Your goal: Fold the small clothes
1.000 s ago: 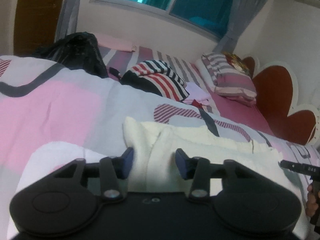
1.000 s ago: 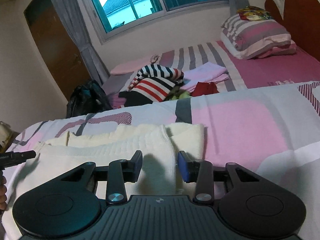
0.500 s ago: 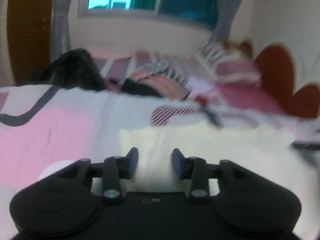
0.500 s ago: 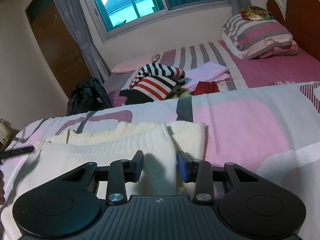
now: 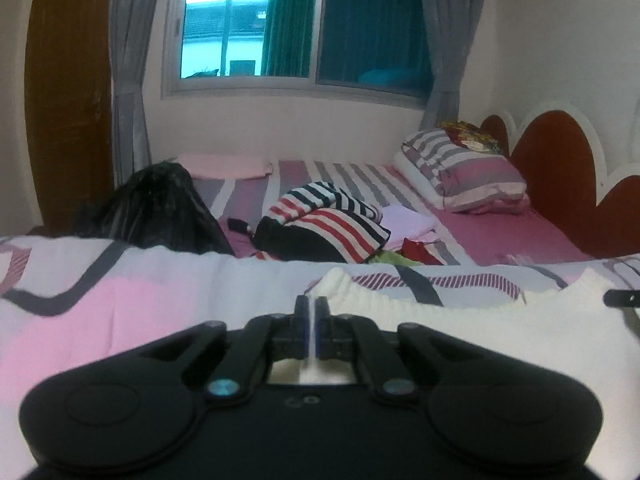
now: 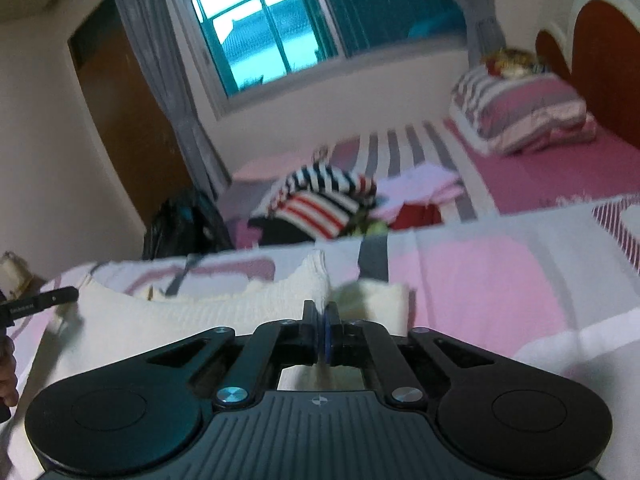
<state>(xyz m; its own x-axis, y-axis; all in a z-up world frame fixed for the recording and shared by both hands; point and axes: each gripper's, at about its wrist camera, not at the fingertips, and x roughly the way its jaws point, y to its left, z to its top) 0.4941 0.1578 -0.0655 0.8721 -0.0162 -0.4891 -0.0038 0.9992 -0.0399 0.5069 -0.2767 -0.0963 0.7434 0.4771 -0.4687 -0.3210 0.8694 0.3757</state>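
The cream knit sweater (image 5: 500, 332) lies spread across the near edge of the pink, white and grey quilt (image 5: 120, 308), and both tools have hold of it; the left gripper (image 5: 311, 312) has its jaws pressed together on a thin ridge of the cream knit, which shows as a pale strip between the blue pads; the right gripper (image 6: 322, 320) is likewise pinched tight on a fold of the same sweater (image 6: 224, 312), near the garment's right edge, where a ribbed corner stands up just above the fingertips. In the right wrist view the tip of the other tool pokes in from the left, black, with small white lettering too blurred to read; part of a hand (image 6: 7, 376) shows at that same edge.

Beyond the quilt, further up the bed, a striped garment (image 5: 328, 220) in red, white and navy sits heaped on something black; just beside it lie folded lilac cloth (image 5: 408, 220) and a bit of red fabric (image 5: 416, 248). A black bag (image 5: 160, 208) slumps at the left; a striped pillow (image 5: 468, 172) rests against the brown scalloped headboard (image 5: 560, 176). Grey curtains (image 5: 128, 80) flank the window (image 5: 304, 24); a brown door (image 5: 68, 96) stands at the far left. No brand or label is legible anywhere.
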